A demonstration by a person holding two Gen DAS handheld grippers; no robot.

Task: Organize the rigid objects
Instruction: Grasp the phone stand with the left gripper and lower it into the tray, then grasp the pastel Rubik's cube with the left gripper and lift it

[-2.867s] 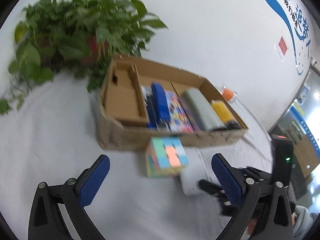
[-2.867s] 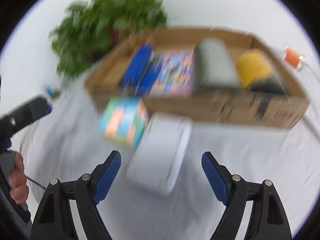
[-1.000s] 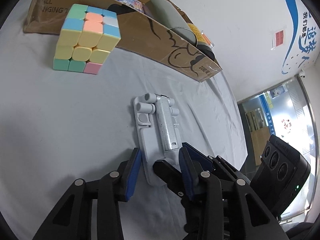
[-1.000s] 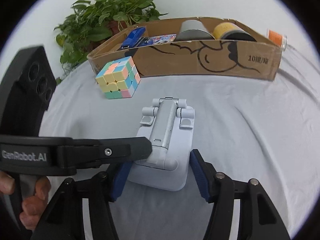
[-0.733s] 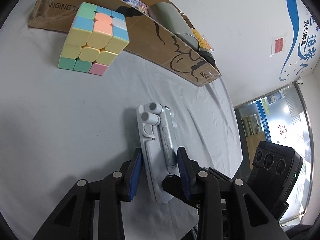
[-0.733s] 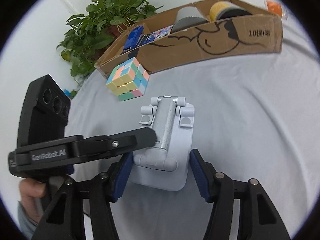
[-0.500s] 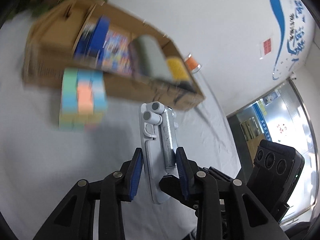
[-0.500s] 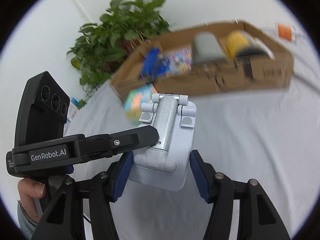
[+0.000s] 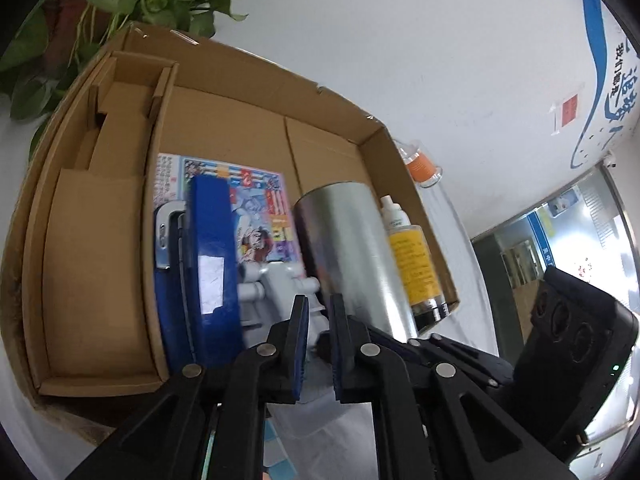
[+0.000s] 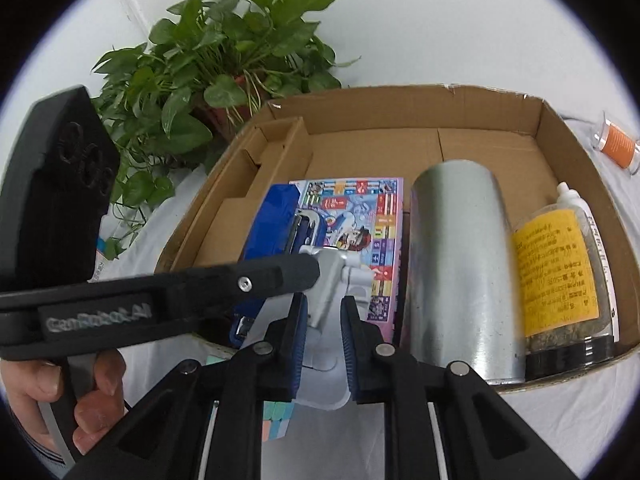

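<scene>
- Left wrist view: the left gripper (image 9: 318,330) is closed almost fully on the grey phone stand (image 9: 280,284), pinching it by its hinged arm. The stand hangs over the near edge of the cardboard box (image 9: 256,76), between the blue stapler (image 9: 210,264) and the silver cylinder (image 9: 344,256), above the colourful booklet (image 9: 260,204). A yellow-labelled bottle (image 9: 412,260) lies against the box's right wall; the left compartment holds nothing visible.
- Right wrist view: the right gripper (image 10: 323,340) is also narrowed onto the phone stand (image 10: 332,280), clamping its lower part, so both tools hold it at once. A pastel cube (image 10: 276,420) shows below the fingers, outside the box's near edge on the white cloth (image 10: 568,420).
- Progress, as I judge it: four items are packed, the stand is about to be set down inside, and the cube is left. An orange-banded container (image 10: 618,142) lies beyond the box's far right corner.
</scene>
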